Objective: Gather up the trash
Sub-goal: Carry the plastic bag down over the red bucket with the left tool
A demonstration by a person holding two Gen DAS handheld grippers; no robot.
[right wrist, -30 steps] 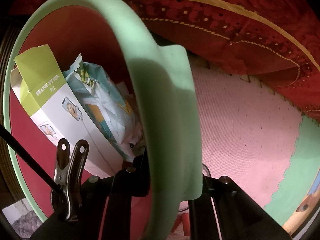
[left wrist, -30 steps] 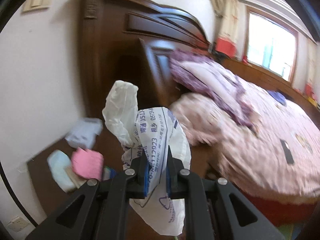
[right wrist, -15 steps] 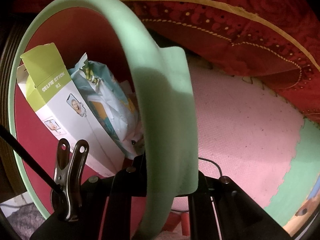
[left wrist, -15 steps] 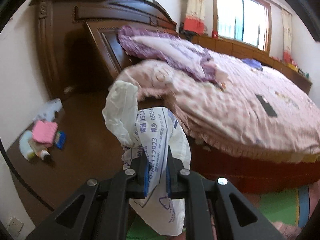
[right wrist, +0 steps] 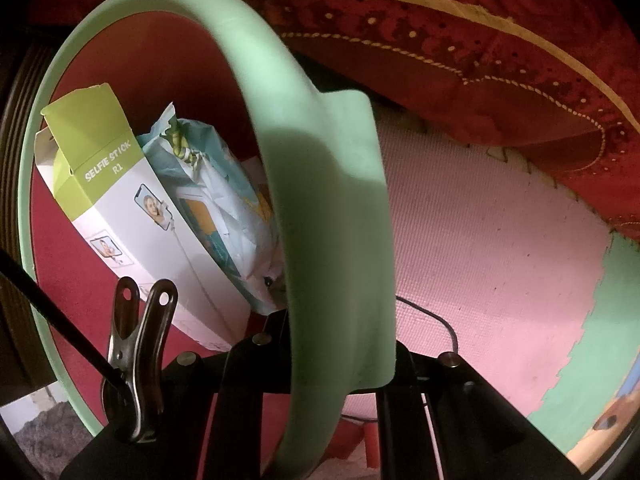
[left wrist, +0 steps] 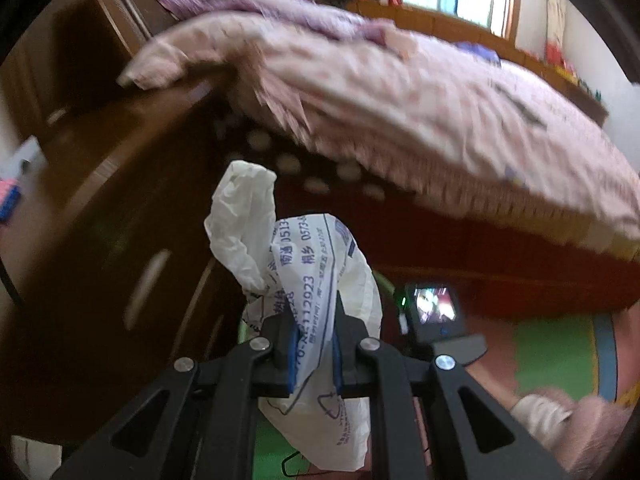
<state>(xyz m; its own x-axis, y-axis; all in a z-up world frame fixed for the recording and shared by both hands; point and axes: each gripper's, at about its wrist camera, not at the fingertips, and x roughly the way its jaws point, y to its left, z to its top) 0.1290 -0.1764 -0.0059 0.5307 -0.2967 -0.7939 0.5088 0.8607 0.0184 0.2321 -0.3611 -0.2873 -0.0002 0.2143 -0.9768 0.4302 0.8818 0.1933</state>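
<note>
The left hand-held gripper (left wrist: 314,354), pinching a crumpled plastic bag (left wrist: 308,280), has dropped from bedside-cabinet height down beside the bed (left wrist: 400,92), toward the floor. The right hand-held gripper (right wrist: 332,356) stays clamped on the green bin rim (right wrist: 320,200), box (right wrist: 120,216) inside; drop-off looks imminent

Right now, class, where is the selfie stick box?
In the right wrist view, the selfie stick box stands tilted inside the green-rimmed bin, at its left, leaning against a crumpled blue-and-white wrapper.
</note>
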